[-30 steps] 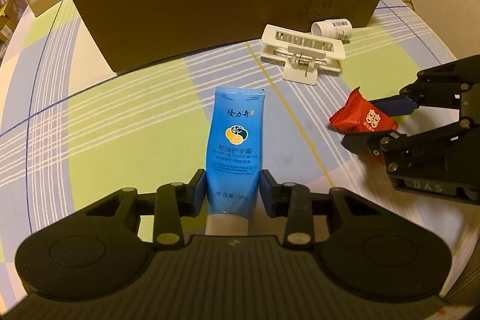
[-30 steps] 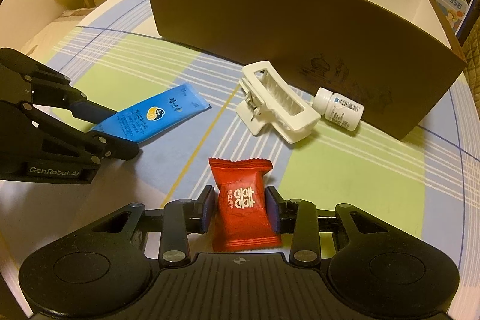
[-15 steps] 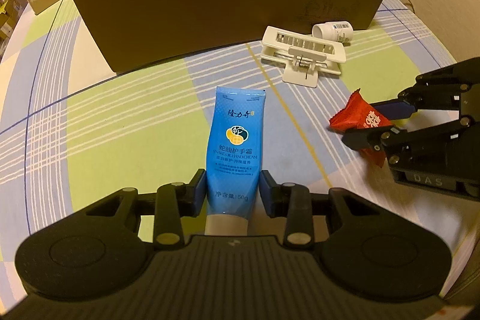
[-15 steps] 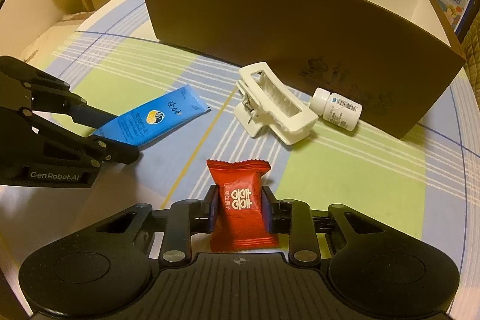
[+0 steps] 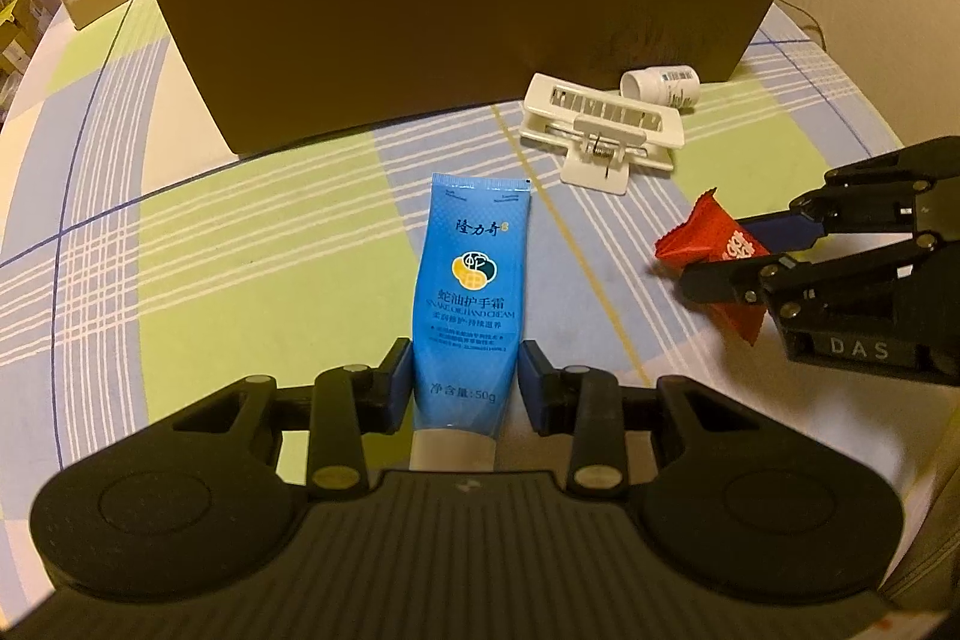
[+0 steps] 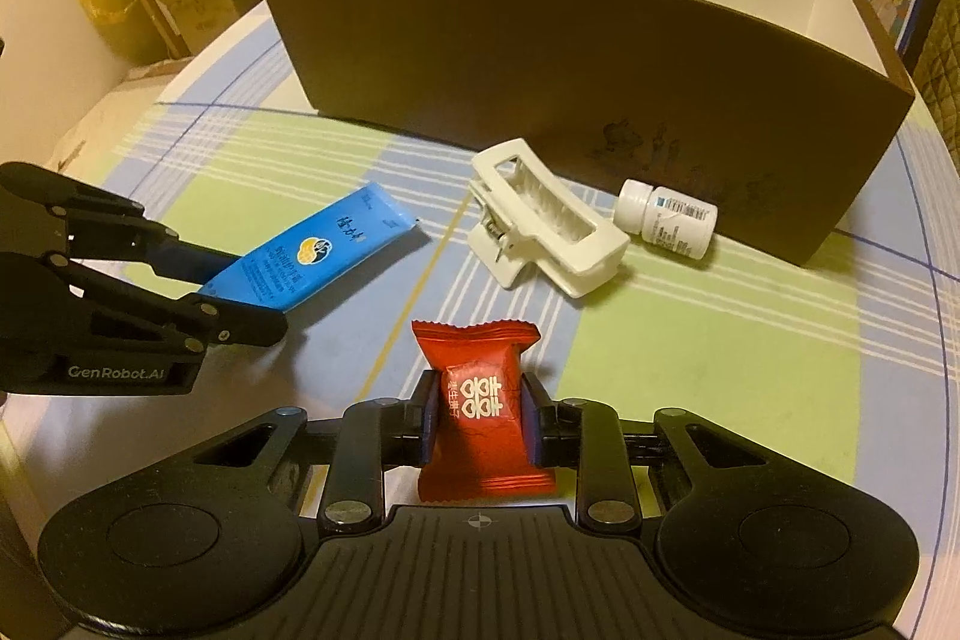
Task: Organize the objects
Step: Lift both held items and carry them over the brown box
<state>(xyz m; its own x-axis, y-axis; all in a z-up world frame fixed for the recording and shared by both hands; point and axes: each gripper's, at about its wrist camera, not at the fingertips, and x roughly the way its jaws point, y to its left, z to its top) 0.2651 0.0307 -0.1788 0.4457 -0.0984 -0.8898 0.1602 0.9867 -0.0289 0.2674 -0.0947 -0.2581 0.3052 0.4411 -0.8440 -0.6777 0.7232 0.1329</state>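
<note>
— Grip check first: my left claw [image 5: 465,370] has its pads on both sides of the tube [image 5: 471,292], low near the cap end, but I can't tell whether they bite yet; the tube lies flat on the tabletop [image 5: 240,244]. My right claw [image 6: 483,415] is clamped on the red candy [image 6: 480,400].

— And where do they go?

— I'd guess the box [image 5: 456,40] at 12 o'clock. I'd squeeze the tube firmly before lifting, since it's soft and may droop, then raise both high enough to clear the box's near wall. The clip [image 5: 600,133] and the bottle [image 5: 660,85] lie at 1 o'clock just before that wall, so I'd keep above them.

— Any writing?

— The tube reads "SNAKE OIL HAND CREAM" and "50g", with Chinese characters. The candy carries a white double-happiness character. The left claw body says "GenRobot.AI"; the right says "DAS".
</note>
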